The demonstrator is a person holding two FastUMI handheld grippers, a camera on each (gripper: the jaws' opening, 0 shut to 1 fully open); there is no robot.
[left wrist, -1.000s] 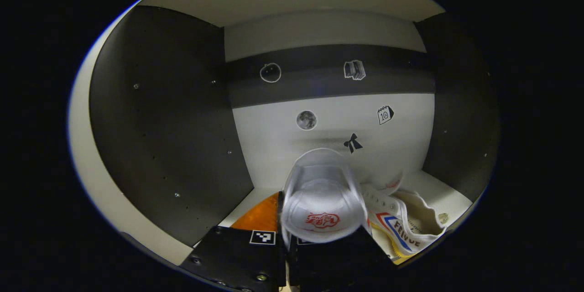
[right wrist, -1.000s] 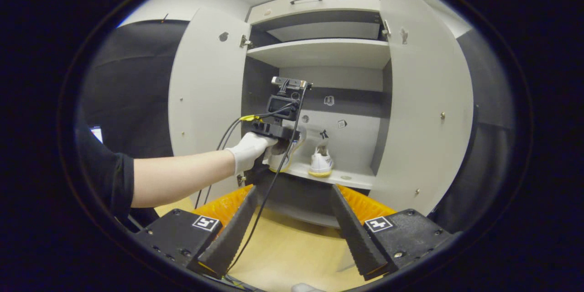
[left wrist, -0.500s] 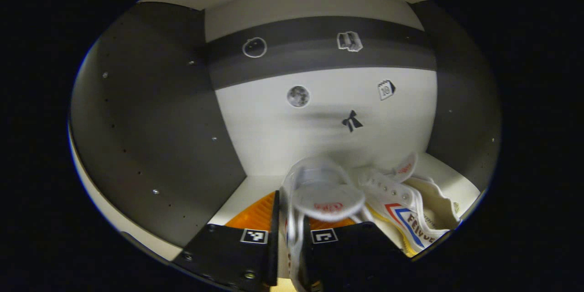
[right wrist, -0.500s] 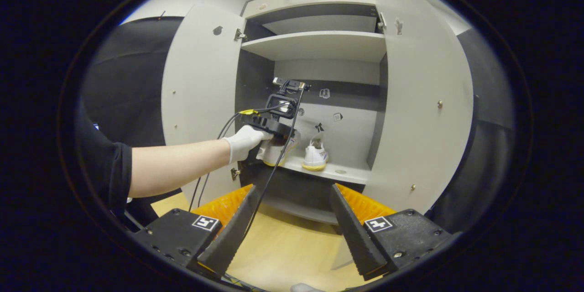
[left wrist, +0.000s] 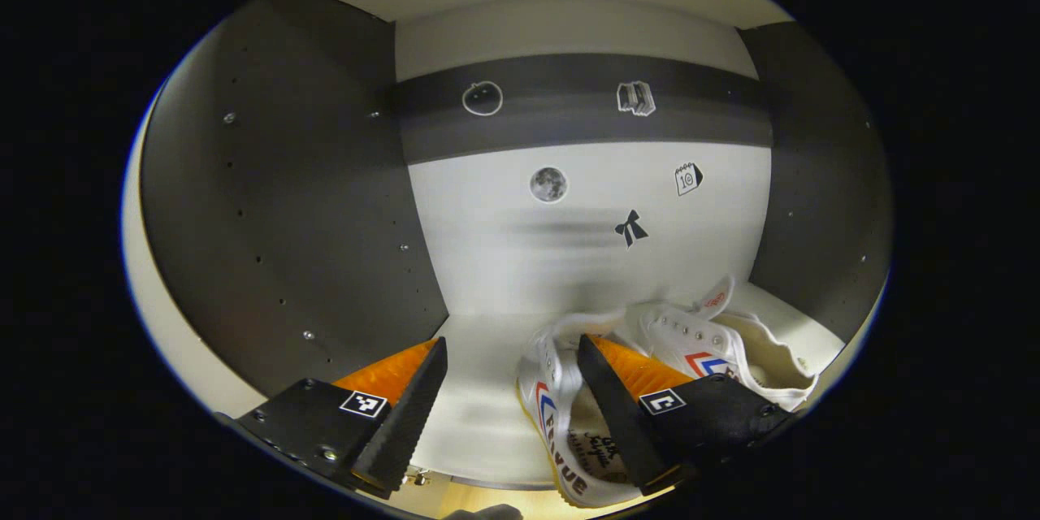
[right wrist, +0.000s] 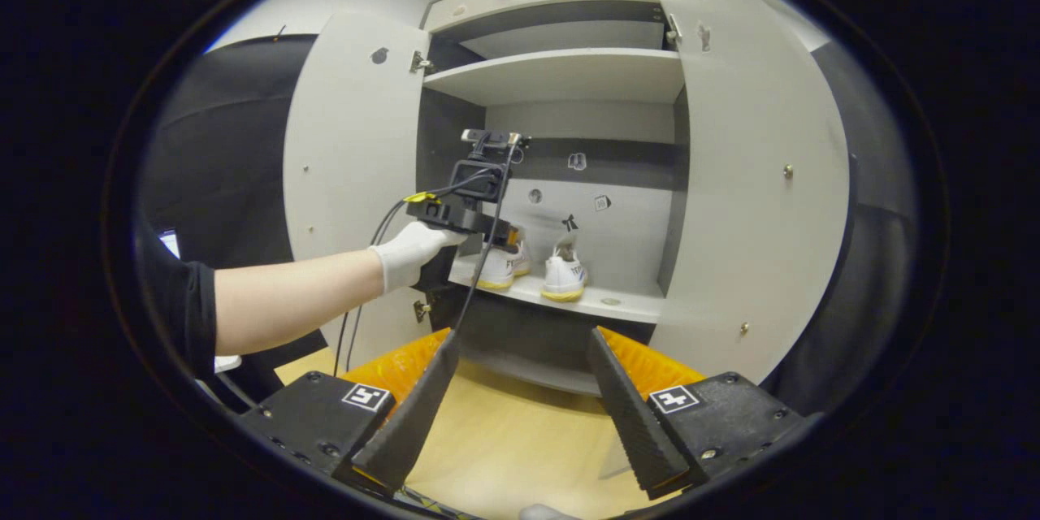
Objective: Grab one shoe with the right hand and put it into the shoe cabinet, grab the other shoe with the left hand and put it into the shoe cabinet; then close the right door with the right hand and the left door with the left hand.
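From the right gripper view I saw a person's bare forearm (right wrist: pixel 292 292) reaching in from the left, its white-gloved hand (right wrist: pixel 409 252) holding the left gripper (right wrist: pixel 463 215) at the front edge of the shoe cabinet (right wrist: pixel 561 73). The left door (right wrist: pixel 349 162) stood swung wide open on the left, and the right door (right wrist: pixel 756 179) was open too on the right (both well clear of the opening).

In the left gripper view, the left gripper (left wrist: pixel 504 414) had its jaws spread apart with nothing clamped between them. Its left finger (left wrist: pixel 402 422) lay over bare shelf (left wrist: pixel 479 390); its right finger (left wrist: pixel 617 414) passed in front of the nearer white shoe (left wrist: pixel 561 422). I could not tell whether that finger touched the shoe. This shoe sat on the shelf near its front edge, side stripes facing me. Just to its right and farther back was the second white shoe (left wrist: pixel 731 349), close against the first. On the back wall (left wrist: pixel 585 236) I saw small stickers, among them a moon (left wrist: pixel 548 184) and a black bow (left wrist: pixel 630 228).

Seen from the right gripper view, the two shoes stood side by side on the lower shelf (right wrist: pixel 601 305), the left shoe (right wrist: pixel 500 264) just beside the left gripper, the right shoe (right wrist: pixel 565 276) beside it. The right gripper (right wrist: pixel 520 422) hung near me over the wooden floor (right wrist: pixel 520 439), well apart from the cabinet, jaws wide and empty.
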